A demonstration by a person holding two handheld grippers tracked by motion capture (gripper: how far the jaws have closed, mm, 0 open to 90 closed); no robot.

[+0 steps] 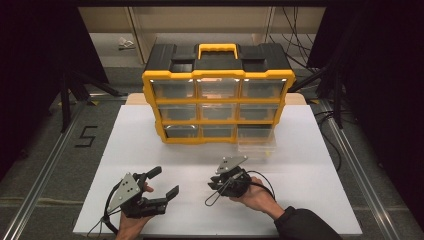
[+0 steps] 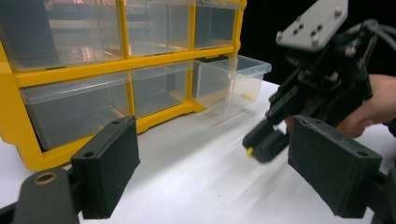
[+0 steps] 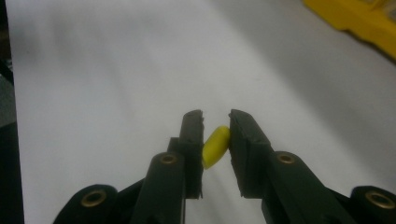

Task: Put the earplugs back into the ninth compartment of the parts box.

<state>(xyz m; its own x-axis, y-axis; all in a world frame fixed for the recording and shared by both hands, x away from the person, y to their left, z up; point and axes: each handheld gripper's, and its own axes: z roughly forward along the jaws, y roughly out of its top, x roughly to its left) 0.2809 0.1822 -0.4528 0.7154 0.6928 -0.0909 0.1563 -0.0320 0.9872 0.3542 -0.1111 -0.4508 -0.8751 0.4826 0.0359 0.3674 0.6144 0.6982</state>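
Note:
A small yellow capsule-shaped piece (image 3: 215, 146) sits pinched between the jaws of my right gripper (image 3: 215, 116), just above the white table. From the left gripper view the same piece (image 2: 251, 151) shows at the tip of the right gripper (image 2: 261, 144). In the high view the right gripper (image 1: 214, 186) is at front centre and points left. My left gripper (image 1: 164, 182) stands open and holds nothing at front left, its jaws (image 2: 219, 168) wide apart and facing the right gripper.
A yellow and black organizer (image 1: 218, 95) with clear drawers stands at the table's back centre. Its bottom right drawer (image 1: 256, 145) is pulled out, with a small yellow piece (image 2: 246, 96) inside. The white table (image 1: 310, 200) ends near my hands.

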